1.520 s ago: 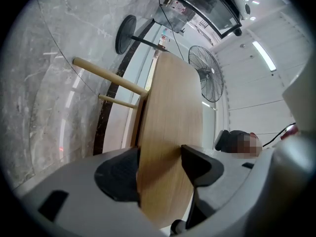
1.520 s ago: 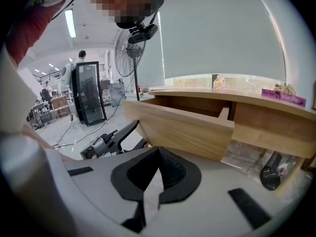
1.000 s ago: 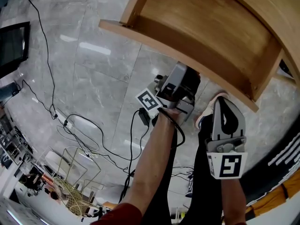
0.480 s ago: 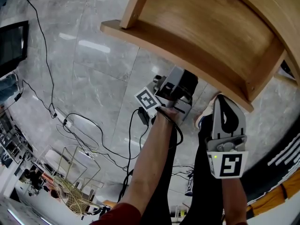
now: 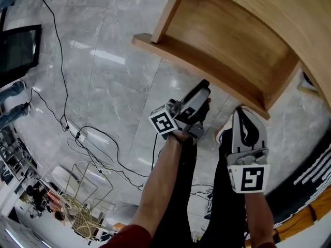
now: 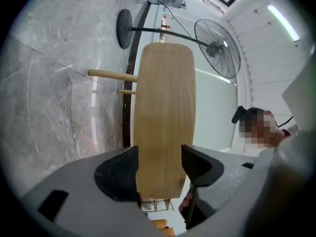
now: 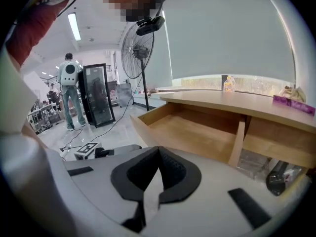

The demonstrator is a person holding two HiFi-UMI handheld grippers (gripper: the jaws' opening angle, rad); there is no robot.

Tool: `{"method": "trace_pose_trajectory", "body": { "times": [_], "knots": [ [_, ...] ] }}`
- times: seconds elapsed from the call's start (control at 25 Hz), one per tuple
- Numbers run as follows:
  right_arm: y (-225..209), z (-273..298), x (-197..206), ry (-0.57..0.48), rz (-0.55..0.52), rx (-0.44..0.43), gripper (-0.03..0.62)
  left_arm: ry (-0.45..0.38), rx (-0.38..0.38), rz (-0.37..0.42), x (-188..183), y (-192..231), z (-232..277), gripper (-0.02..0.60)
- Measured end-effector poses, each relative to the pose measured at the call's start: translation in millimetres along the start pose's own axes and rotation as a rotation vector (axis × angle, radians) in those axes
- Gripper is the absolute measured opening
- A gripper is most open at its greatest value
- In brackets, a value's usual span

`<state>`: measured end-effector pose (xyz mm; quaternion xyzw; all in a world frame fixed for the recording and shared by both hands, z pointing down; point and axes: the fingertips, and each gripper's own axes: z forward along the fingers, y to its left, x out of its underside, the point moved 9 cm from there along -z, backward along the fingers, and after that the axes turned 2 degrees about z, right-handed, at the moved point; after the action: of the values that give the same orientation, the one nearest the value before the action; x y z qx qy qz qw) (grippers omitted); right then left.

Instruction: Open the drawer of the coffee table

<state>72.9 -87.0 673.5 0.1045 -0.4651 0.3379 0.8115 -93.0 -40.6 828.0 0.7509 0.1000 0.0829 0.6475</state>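
Observation:
The coffee table's wooden drawer point(image 5: 227, 35) stands pulled out, its inside bare; it also shows in the right gripper view as the drawer point(image 7: 192, 127) under the table top point(image 7: 237, 102). My left gripper point(image 5: 202, 89) sits just below the drawer's front panel point(image 5: 201, 68), tilted up toward it. Its jaws stand apart, and the front panel point(image 6: 163, 122) shows between them, farther off. My right gripper point(image 5: 247, 113) hangs lower right, beside the person's leg, pointing at the drawer's right corner. Its pads point(image 7: 170, 174) are pressed together on nothing.
Black cables point(image 5: 98, 138) trail over the grey marble floor point(image 5: 103, 76). A wire rack point(image 5: 83, 190) stands lower left, a dark screen point(image 5: 18, 50) at the left edge. A standing fan point(image 7: 140, 48), a black glass cabinet point(image 7: 98, 95) and a person point(image 7: 69, 88) are beyond the table.
My left gripper has come out from under the drawer's front panel and tilted upward. The drawer sits farther up and right in the head view. The right gripper has barely moved.

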Motion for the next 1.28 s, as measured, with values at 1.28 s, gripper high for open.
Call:
{"method": "trace_pose_trajectory", "body": {
  "times": [1.28],
  "knots": [
    [78.5,-207.4,-305.0,-0.214,0.002,0.317,-0.003,0.088,-0.243,0.393,-62.6,-441.8,42.9,0.279]
  ]
}}
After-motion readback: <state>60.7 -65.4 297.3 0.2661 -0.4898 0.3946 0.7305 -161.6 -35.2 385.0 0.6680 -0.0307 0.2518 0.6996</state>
